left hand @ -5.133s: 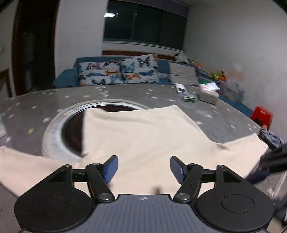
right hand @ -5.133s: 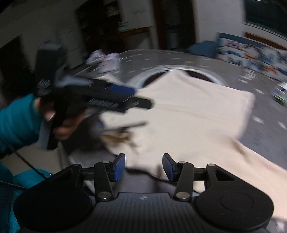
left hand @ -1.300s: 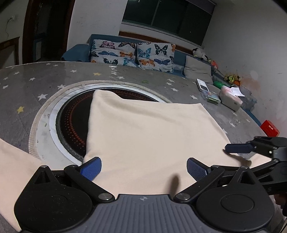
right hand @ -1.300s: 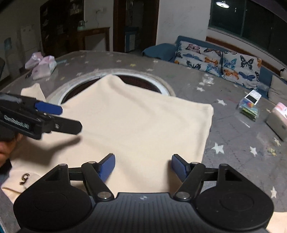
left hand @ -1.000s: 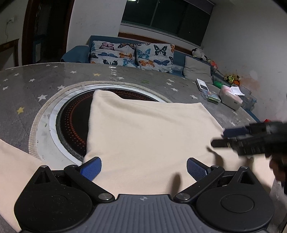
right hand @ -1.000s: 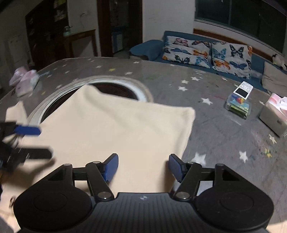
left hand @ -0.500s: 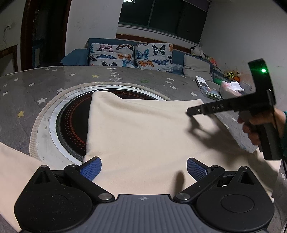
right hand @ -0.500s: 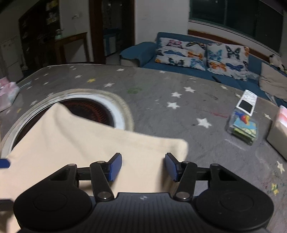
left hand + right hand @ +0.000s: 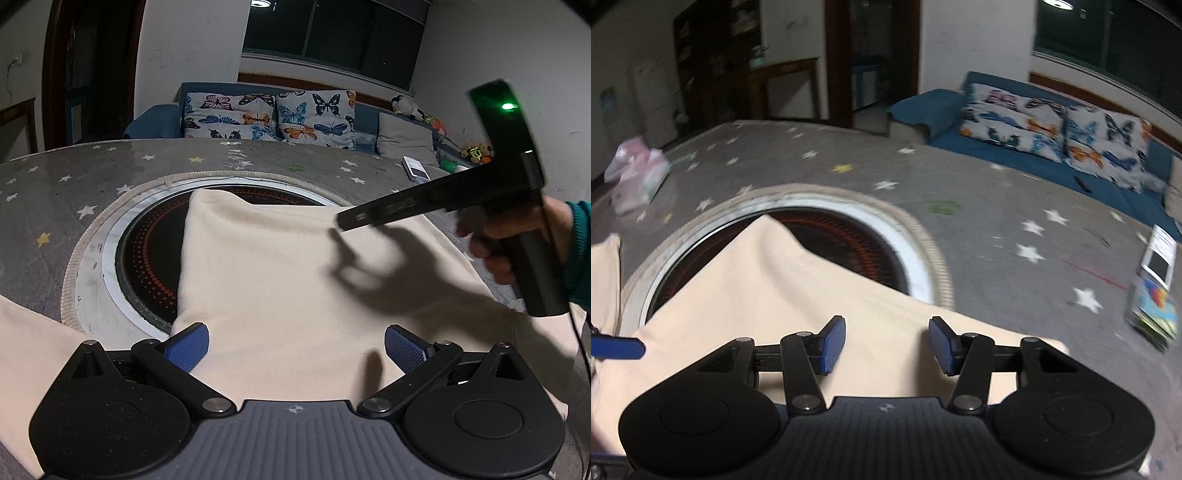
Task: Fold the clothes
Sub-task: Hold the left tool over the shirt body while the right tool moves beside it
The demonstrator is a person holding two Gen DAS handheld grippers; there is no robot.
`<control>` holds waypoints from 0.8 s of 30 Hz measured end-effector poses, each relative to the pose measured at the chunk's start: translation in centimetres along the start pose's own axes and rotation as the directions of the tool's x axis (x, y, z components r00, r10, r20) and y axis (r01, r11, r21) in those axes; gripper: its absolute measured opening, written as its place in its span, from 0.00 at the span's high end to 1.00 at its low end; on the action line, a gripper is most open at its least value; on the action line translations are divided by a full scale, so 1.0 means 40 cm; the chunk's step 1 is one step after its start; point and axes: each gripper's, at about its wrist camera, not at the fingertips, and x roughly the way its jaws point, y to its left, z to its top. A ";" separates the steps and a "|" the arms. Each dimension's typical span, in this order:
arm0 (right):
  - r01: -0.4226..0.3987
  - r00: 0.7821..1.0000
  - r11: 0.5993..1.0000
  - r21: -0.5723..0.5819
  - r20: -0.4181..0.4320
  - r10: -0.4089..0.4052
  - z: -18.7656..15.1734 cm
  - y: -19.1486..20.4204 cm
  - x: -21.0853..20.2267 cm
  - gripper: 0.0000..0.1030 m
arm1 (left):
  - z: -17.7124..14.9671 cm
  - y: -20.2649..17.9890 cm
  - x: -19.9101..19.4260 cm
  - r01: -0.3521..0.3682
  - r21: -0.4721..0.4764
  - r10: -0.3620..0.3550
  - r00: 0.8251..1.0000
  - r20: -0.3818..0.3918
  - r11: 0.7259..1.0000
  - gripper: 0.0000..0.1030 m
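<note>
Garment: cream-coloured soft fabric garment [image 9: 280, 280], folded to a rough rectangle, lies flat on the grey star-patterned round table [image 9: 110, 162]. Its corner toward 11 o'clock in my left wrist view overlaps the dark circular glass inset with orange dots [image 9: 147, 251] at the table centre; a white ring borders that inset.

Left gripper: my black left gripper with blue pads [image 9: 295, 349] sits at 6 o'clock of its own view, low over the near edge of the garment. Jaws spread wide, nothing between them. Contact with the cloth: cannot tell.

Right gripper: my black right gripper with blue pads [image 9: 888, 345] is over the garment's far edge, jaws moderately apart and empty. In the left wrist view it enters from 3 o'clock, held in my hand [image 9: 517, 243], a green light lit on its body, its shadow falling on the cloth.

Sleeve: a teal cuff shows at the wrist.

Surroundings: blue sofa with butterfly-print cushions [image 9: 273, 114] at 12 o'clock beyond the table; pink plastic packet [image 9: 635, 173] at 10 o'clock in the right wrist view, which is motion-blurred.
</note>
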 end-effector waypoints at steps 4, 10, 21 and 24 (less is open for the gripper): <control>0.007 1.000 1.000 -0.024 0.004 -0.007 0.018 0.020 0.032 0.51 | -0.002 0.000 -0.003 0.003 -0.001 -0.003 1.000 0.004 1.000 0.00; -0.027 1.000 0.998 -0.059 0.012 0.028 0.044 0.050 0.044 0.51 | -0.004 0.000 -0.004 0.005 0.004 -0.005 1.000 0.009 1.000 0.00; -0.067 0.998 0.989 -0.130 0.009 0.068 0.085 0.115 0.092 0.49 | -0.004 0.003 -0.003 0.009 0.002 -0.009 1.000 0.014 1.000 0.00; -0.043 0.999 0.992 -0.120 0.012 0.045 0.096 0.112 0.113 0.48 | -0.004 0.003 -0.002 0.010 0.003 -0.010 1.000 0.014 1.000 0.00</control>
